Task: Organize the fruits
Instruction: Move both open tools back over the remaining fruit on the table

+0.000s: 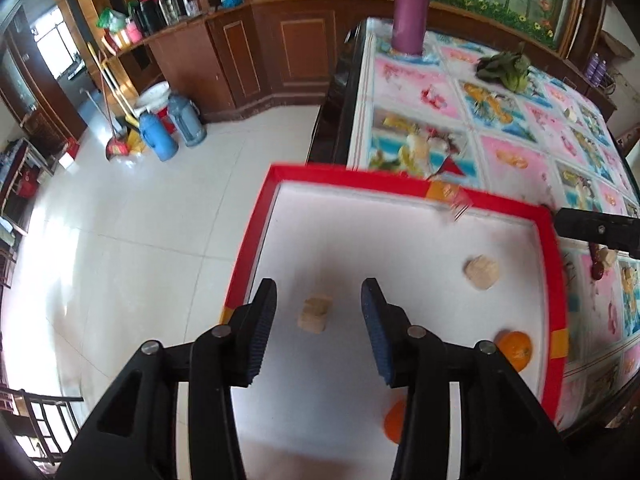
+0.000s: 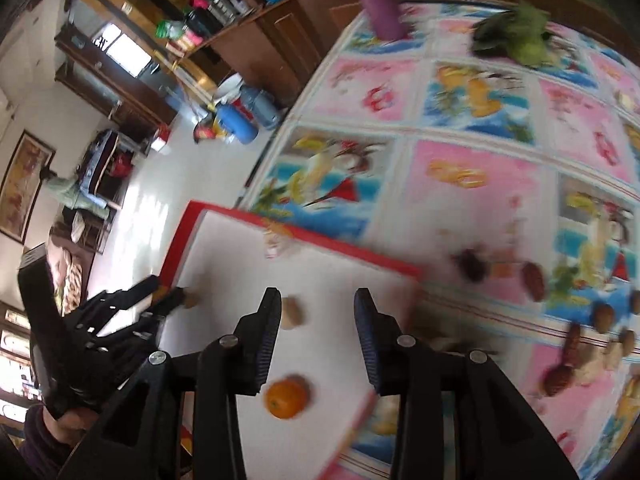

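Observation:
A white tray with a red rim [image 1: 360, 178] lies on the table's near left corner. In it are two tan lumpy pieces [image 1: 315, 315] [image 1: 482, 272] and two oranges [image 1: 515, 350] [image 1: 394, 420], the nearer one half hidden behind a finger. My left gripper [image 1: 320, 320] hovers open over the tray, the first tan piece below its gap. My right gripper [image 2: 318, 312] is open too, above the tray's right part, with an orange [image 2: 287, 397] and a tan piece [image 2: 294, 312] beneath it. Brown dried fruits and nuts [image 2: 534, 280] lie scattered on the cloth to the right.
A flowered tablecloth [image 1: 504, 152] covers the table. A purple cylinder [image 1: 410, 12] and leafy greens [image 1: 506, 68] stand at the far end. The tray overhangs the tiled floor [image 1: 140, 220]. Blue flasks [image 1: 160, 136] and wooden cabinets line the far wall. A person [image 2: 76, 196] sits in the background.

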`<state>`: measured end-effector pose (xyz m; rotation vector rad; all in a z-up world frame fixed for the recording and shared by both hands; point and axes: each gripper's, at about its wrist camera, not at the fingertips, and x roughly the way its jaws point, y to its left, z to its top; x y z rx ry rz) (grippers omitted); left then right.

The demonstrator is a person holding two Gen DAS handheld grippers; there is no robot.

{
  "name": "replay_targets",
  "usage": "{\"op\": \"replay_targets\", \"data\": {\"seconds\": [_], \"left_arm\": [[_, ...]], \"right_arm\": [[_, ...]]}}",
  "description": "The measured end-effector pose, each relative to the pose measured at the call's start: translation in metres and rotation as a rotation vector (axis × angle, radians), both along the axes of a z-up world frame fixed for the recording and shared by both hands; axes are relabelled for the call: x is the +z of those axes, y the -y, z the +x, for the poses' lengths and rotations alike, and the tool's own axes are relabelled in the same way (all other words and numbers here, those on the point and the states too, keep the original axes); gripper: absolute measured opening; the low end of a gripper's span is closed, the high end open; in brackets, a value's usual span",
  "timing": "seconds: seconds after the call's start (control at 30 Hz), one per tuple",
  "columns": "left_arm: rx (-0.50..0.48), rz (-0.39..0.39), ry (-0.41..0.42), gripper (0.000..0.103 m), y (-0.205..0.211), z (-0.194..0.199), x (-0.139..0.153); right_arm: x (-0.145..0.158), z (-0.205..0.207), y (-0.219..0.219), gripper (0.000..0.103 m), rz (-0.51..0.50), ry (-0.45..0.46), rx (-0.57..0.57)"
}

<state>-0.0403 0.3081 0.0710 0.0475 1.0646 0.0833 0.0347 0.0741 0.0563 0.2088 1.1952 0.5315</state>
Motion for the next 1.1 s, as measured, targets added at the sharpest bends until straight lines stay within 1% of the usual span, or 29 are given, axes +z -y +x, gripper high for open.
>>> {"op": "replay_targets", "data": {"seconds": [0.1, 0.13, 0.17, 0.2, 0.23, 0.27, 0.37, 0.47, 0.53, 0.67, 0.73, 0.8, 0.9, 1.03, 1.07, 1.1], "left_arm": [[-0.026, 0.011, 0.051, 0.046, 0.021, 0.001, 0.024], [-0.042, 0.011, 0.071, 0.048, 0.032, 0.001, 0.032], [-0.065, 0.012, 0.093, 0.052, 0.047, 0.001, 0.041], [-0.079, 0.01, 0.105, 0.054, 0.057, 0.0, 0.046], [-0.108, -0.001, 0.121, 0.056, 0.075, -0.001, 0.052], [-0.14, -0.015, 0.129, 0.056, 0.091, -0.003, 0.055], [-0.222, -0.045, 0.114, 0.056, 0.136, -0.003, 0.054], [-0.289, -0.071, 0.07, 0.056, 0.18, -0.001, 0.043], [-0.313, -0.083, 0.035, 0.056, 0.202, -0.001, 0.033], [-0.365, -0.103, -0.015, 0.056, 0.241, -0.006, 0.018], [-0.385, -0.12, -0.028, 0.056, 0.256, -0.01, 0.014], [-0.394, -0.127, -0.027, 0.056, 0.263, -0.013, 0.015], [-0.416, -0.146, -0.025, 0.056, 0.274, -0.015, 0.015], [-0.425, -0.16, -0.035, 0.056, 0.28, -0.017, 0.013], [-0.426, -0.155, -0.039, 0.056, 0.282, -0.017, 0.012], [-0.424, -0.152, -0.041, 0.056, 0.282, -0.017, 0.011]], "right_arm": [[0.006, 0.0, 0.064, 0.037, 0.048, 0.009, -0.103], [0.008, -0.001, 0.085, 0.037, 0.067, 0.01, -0.141], [0.009, -0.004, 0.111, 0.037, 0.076, 0.018, -0.181], [0.01, -0.009, 0.138, 0.037, 0.071, 0.038, -0.222], [0.01, -0.012, 0.157, 0.037, 0.059, 0.053, -0.253], [0.01, -0.016, 0.179, 0.037, 0.039, 0.065, -0.289], [0.0, -0.03, 0.231, 0.038, 0.002, 0.067, -0.35], [-0.009, -0.042, 0.262, 0.038, -0.023, 0.05, -0.366], [-0.016, -0.047, 0.271, 0.038, -0.021, 0.037, -0.374], [-0.022, -0.052, 0.276, 0.038, -0.021, 0.015, -0.335], [-0.022, -0.053, 0.275, 0.038, -0.028, 0.027, -0.321], [-0.023, -0.052, 0.272, 0.038, -0.021, 0.031, -0.285], [-0.021, -0.048, 0.255, 0.037, -0.027, 0.053, -0.206], [-0.03, -0.037, 0.229, 0.036, -0.069, 0.05, -0.101], [-0.033, -0.035, 0.224, 0.032, -0.083, 0.047, -0.083], [-0.037, -0.033, 0.22, 0.031, -0.098, 0.047, -0.069]]}}
